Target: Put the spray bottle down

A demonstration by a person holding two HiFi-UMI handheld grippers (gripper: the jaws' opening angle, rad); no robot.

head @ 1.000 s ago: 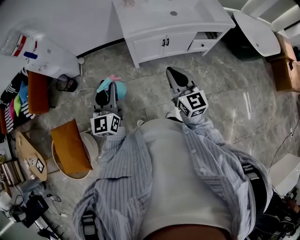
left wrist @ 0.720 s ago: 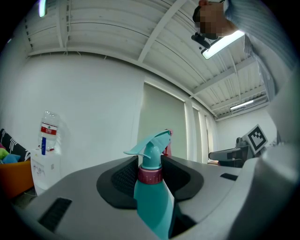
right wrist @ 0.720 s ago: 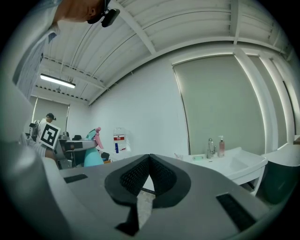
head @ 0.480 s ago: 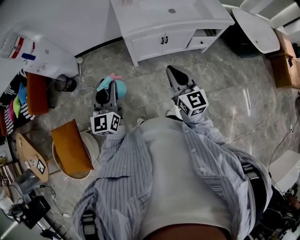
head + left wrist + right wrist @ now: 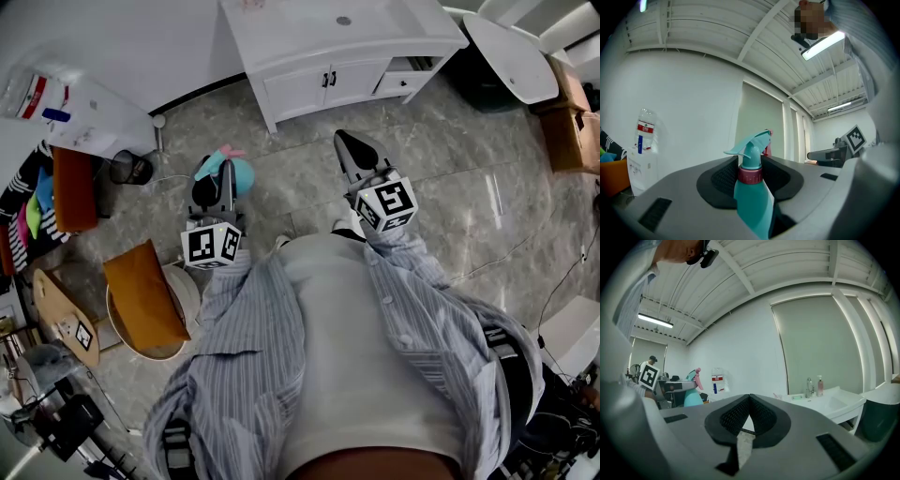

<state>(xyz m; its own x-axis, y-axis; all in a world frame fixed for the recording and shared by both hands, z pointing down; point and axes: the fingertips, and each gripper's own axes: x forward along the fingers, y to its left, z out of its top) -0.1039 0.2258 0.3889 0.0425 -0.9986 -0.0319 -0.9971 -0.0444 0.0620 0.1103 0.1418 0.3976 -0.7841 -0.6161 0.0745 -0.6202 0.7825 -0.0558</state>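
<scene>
A teal spray bottle (image 5: pixel 236 174) with a pink trigger stands upright between the jaws of my left gripper (image 5: pixel 215 190), held level above the marble floor. In the left gripper view the pads press on both sides of the bottle (image 5: pixel 752 199) just below its pink collar, and the left gripper (image 5: pixel 751 164) is shut on it. My right gripper (image 5: pixel 351 152) is held level to the right, its tips meeting with nothing between them. In the right gripper view the right gripper (image 5: pixel 749 400) is shut, and the bottle (image 5: pixel 693 397) shows far off at the left.
A white vanity cabinet (image 5: pixel 328 70) with a sink stands ahead, and a white basin (image 5: pixel 514 64) at the upper right. At the left are an orange cushion (image 5: pixel 142 295) on a round stool, a black cup (image 5: pixel 132 167) and a water bottle (image 5: pixel 36 92). Cables lie on the floor at the right.
</scene>
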